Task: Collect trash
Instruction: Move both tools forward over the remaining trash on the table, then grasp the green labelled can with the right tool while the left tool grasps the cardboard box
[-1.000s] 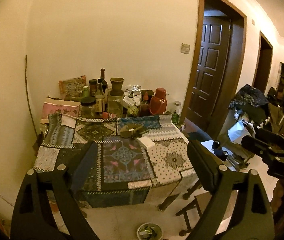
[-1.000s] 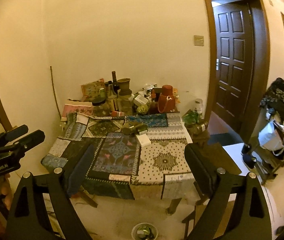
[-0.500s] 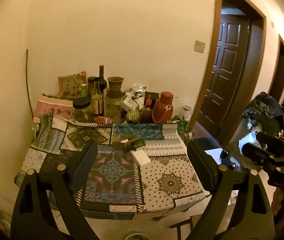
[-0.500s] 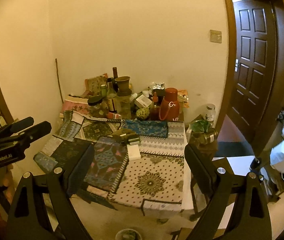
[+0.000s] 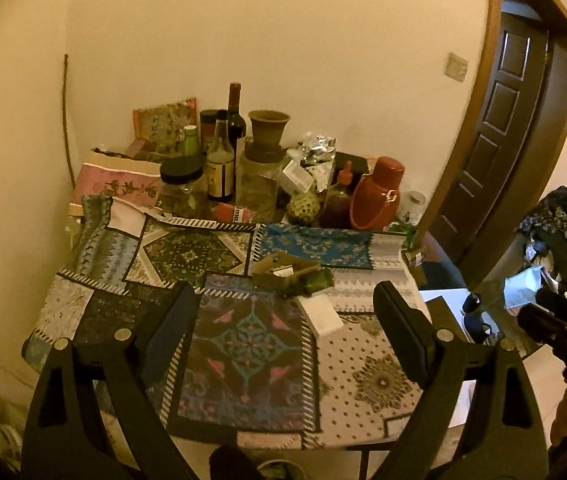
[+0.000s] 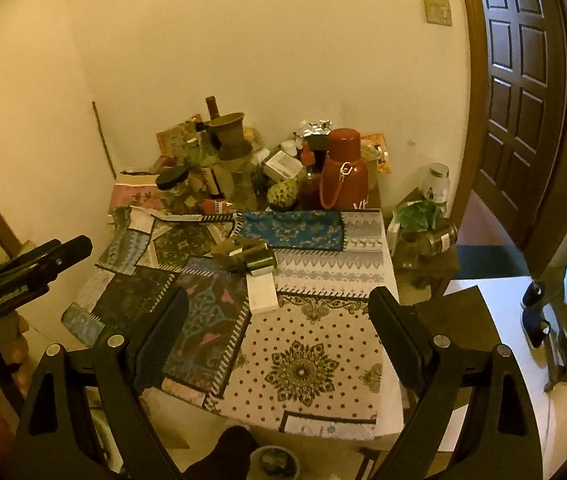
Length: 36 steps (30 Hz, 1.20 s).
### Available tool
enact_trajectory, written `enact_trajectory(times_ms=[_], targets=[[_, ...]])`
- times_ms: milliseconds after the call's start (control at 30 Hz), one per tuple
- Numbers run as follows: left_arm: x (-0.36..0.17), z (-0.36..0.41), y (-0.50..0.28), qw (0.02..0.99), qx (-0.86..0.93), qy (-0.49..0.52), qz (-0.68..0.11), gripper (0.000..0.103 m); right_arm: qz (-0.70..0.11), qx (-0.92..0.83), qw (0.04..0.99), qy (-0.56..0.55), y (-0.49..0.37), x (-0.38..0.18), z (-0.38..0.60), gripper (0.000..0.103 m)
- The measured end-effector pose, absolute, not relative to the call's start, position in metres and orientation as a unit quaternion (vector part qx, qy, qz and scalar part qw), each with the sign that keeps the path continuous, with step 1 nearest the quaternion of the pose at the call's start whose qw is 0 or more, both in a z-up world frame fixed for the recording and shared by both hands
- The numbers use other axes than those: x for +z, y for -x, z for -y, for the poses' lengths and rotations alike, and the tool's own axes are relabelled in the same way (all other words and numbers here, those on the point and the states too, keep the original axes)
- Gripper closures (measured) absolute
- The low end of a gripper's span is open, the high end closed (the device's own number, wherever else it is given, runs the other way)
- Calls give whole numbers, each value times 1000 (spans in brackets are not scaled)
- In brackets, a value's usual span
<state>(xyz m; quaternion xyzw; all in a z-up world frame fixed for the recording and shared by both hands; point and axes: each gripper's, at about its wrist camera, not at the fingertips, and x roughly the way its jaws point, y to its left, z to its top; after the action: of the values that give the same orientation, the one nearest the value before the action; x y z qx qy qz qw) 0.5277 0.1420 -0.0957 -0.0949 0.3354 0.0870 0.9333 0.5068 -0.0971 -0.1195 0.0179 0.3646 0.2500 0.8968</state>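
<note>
Both claws hang in the air short of the table (image 5: 363, 380), empty and spread wide: the left claw (image 5: 283, 320) and the right claw (image 6: 279, 320) each frame the patchwork cloth (image 5: 243, 344) between their fingers, which suggests the person is lining up a reach, not gripping anything yet. The likely trash lies near the middle of the cloth: a flattened brown carton (image 5: 279, 266) touching a crumpled green wrapper (image 5: 311, 282), with a small white box (image 5: 321, 314) just beside them on the near side. These loose pieces lie apart from the bottles, jars and the red flask (image 6: 343, 172) crowded against the wall, so they look discarded, not stored. A small round bin (image 6: 275, 462) stands on the floor below the near edge of the table, probably where the pieces belong.
</note>
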Motion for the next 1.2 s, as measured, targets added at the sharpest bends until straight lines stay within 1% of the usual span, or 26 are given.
enact_trajectory(times_ms=[133,300,367,433,567,633,667,733,800,833,967,1000,1067,1100,1133,1200], targets=[[-112,-172,-569,928,71,97,-352,12,-382,234,894,-28,-531,-127,73,13],[-145,-206,-627,914,36,92,-393,13,-418,221,880,-54,-569,-148,36,13],[-163,-216,-650,906,19,87,-413,15,-438,212,871,-65,-586,-162,18,13],[-184,-225,-672,894,-1,85,-439,25,-453,202,865,-76,-597,-174,7,13],[-225,-238,-713,872,-37,91,-479,32,-492,178,847,-97,-620,-203,-12,13],[-246,-241,-732,858,-54,94,-502,43,-508,166,839,-105,-628,-215,-16,13],[-256,-243,-740,852,-61,95,-512,46,-517,160,834,-110,-633,-222,-19,13],[-276,-244,-756,838,-76,97,-531,56,-532,148,825,-121,-641,-234,-21,13],[-293,-243,-768,827,-94,100,-545,62,-543,137,818,-132,-647,-243,-22,13],[-299,-242,-772,822,-101,101,-551,66,-547,133,815,-137,-651,-247,-24,13],[-320,-238,-784,807,-131,95,-568,74,-563,116,801,-164,-664,-263,-29,13],[-323,-238,-786,804,-134,94,-571,79,-566,112,799,-170,-667,-266,-30,13],[-325,-240,-790,804,-142,100,-568,84,-570,109,795,-178,-673,-273,-34,14],[-326,-241,-791,802,-148,104,-569,91,-572,106,793,-181,-675,-276,-35,14],[-328,-242,-792,800,-154,108,-570,95,-573,105,792,-185,-678,-279,-38,14],[-329,-243,-792,801,-156,104,-568,97,-574,101,790,-189,-682,-284,-41,14]])
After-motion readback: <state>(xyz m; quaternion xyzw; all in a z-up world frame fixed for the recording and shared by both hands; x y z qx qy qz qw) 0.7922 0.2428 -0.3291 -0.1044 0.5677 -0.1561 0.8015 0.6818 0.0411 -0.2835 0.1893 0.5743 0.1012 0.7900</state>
